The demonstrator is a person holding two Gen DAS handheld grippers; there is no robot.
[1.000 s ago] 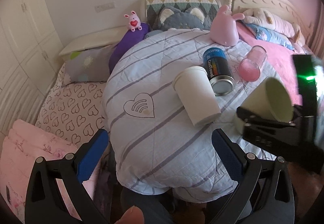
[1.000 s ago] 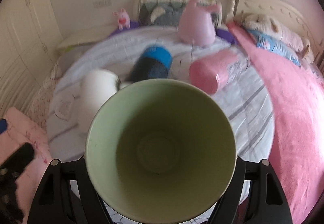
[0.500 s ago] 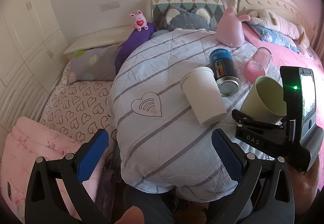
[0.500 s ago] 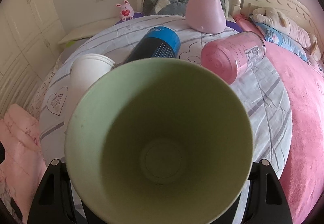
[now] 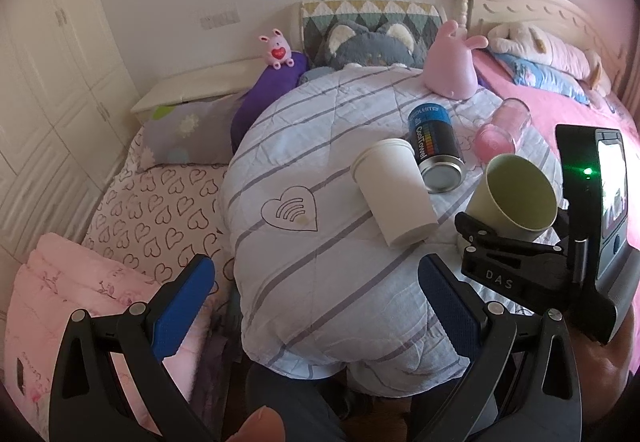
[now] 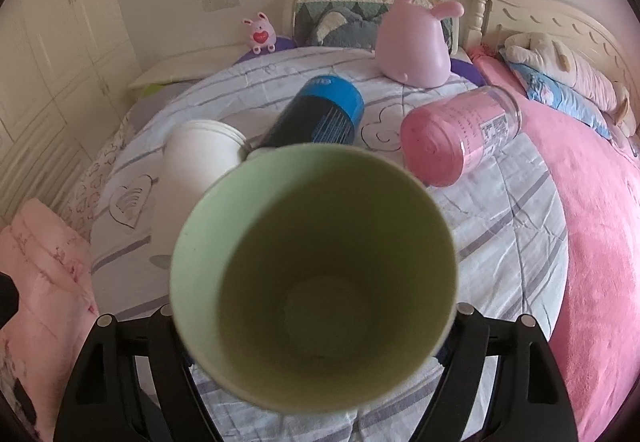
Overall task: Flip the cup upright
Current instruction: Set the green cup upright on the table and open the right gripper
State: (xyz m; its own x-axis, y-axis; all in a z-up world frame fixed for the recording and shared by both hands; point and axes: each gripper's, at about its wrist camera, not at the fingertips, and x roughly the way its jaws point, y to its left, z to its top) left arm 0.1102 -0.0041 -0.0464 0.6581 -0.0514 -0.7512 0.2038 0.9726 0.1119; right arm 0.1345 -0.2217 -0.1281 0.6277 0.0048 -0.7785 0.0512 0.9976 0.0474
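My right gripper (image 5: 476, 238) is shut on a pale green cup (image 5: 514, 194), holding it by its base with the mouth tilted up and away from me, above the striped quilt (image 5: 320, 266). In the right wrist view the green cup (image 6: 316, 282) fills the middle and hides the fingertips. My left gripper (image 5: 316, 306) is open and empty, low over the quilt's near edge. A white paper cup (image 5: 394, 190) lies on its side on the quilt, left of the green cup; it also shows in the right wrist view (image 6: 192, 166).
A blue and black can (image 5: 436, 146) and a pink clear jar (image 5: 502, 130) lie on their sides behind the cups. A pink plush (image 5: 452, 66) sits further back. Pink blankets (image 5: 64, 294) lie at left and a pink bed cover (image 6: 592, 202) at right.
The right gripper has lowered and tilted the green cup so its mouth points more upward. The left gripper has stayed open, shifting slightly.
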